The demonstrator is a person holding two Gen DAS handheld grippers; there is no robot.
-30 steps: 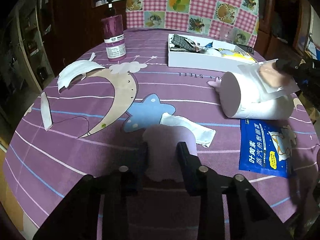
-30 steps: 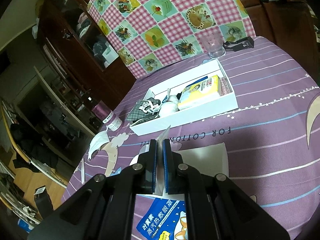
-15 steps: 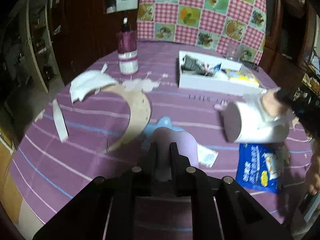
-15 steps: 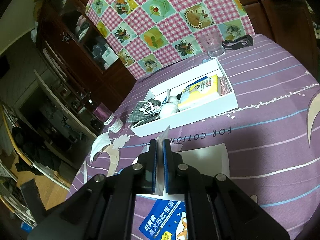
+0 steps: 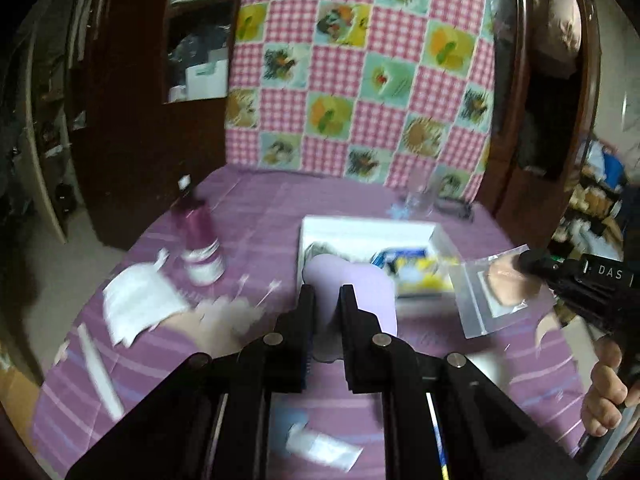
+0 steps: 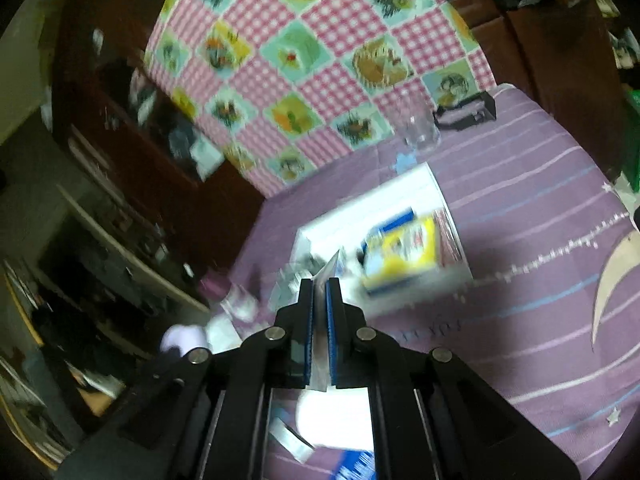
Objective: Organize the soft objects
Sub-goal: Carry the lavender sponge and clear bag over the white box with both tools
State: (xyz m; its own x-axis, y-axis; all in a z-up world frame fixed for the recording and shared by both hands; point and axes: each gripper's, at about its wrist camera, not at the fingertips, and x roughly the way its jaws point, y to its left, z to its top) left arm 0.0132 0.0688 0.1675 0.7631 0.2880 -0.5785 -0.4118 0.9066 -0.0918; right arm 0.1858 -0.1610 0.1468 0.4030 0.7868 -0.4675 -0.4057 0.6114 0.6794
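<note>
The lilac pad is clenched upright in the left fingers, a clear pouch in the right fingers, and the white box is seen just beyond both, on the far side of the counter.

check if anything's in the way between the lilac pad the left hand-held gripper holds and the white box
Nothing visible blocks it. The lilac pad is lifted clear of the table, and the white box lies right behind it, open-topped, though its near-left part is hidden behind the pad.
</note>
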